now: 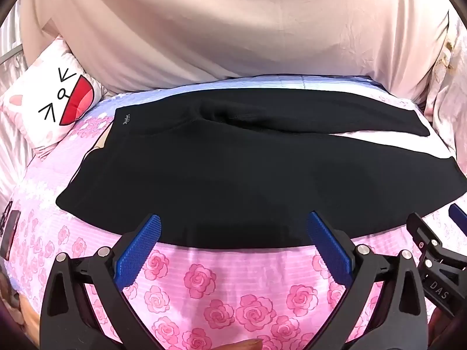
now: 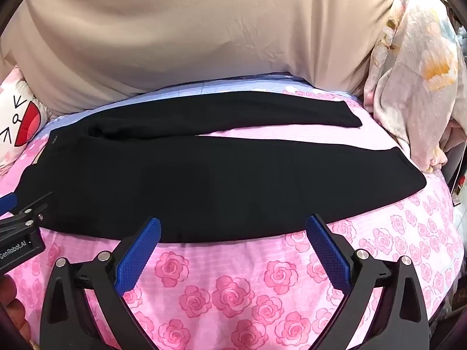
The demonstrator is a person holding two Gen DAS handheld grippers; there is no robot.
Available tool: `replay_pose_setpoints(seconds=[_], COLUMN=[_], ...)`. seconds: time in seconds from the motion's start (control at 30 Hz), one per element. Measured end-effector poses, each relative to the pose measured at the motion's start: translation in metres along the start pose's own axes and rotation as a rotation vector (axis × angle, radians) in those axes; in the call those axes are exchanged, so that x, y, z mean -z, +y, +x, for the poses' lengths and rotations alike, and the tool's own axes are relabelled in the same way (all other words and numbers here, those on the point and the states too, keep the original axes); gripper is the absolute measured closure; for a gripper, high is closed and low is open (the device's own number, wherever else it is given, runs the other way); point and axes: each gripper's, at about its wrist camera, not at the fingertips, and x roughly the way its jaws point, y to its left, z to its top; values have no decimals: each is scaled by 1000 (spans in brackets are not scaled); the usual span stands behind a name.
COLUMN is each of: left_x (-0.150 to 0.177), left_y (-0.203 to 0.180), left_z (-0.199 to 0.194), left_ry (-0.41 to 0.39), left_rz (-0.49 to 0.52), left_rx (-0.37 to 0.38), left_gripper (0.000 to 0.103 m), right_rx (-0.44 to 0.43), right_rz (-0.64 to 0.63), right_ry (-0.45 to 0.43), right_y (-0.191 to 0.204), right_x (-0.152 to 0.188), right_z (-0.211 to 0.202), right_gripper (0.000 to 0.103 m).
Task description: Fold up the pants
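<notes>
A bed (image 1: pixel 204 285) with a pink rose-print cover carries black pants (image 1: pixel 221 180) laid flat lengthwise along its near edge, legs apart and unfolded. The left gripper (image 1: pixel 233 227) and right gripper (image 2: pixel 233 227) hover just short, jaws wide open, empty. Folding seems not yet begun.

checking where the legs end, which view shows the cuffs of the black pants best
The right wrist view. There both leg ends of the black pants lie well inside the frame, the far cuff and the near cuff, apart on the pink rose bedspread. In the left wrist view the same cuffs sit squeezed against the right edge, more distorted.
</notes>
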Motion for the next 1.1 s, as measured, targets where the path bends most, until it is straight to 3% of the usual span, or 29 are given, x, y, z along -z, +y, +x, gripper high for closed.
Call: replay_pose_setpoints(seconds=[0.33,1.1], left_x=[-1,6], left_y=[-3,3], left_z=[-4,9], left_ry=[5,25], left_rz=[12,24], left_rx=[-10,-38], left_gripper=[5,5], right_rx=[6,7], right_rz=[-7,-7], right_ry=[8,-8], right_y=[-3,6], right_x=[-11,-3], right_z=[-5,-4], right_gripper=[6,6])
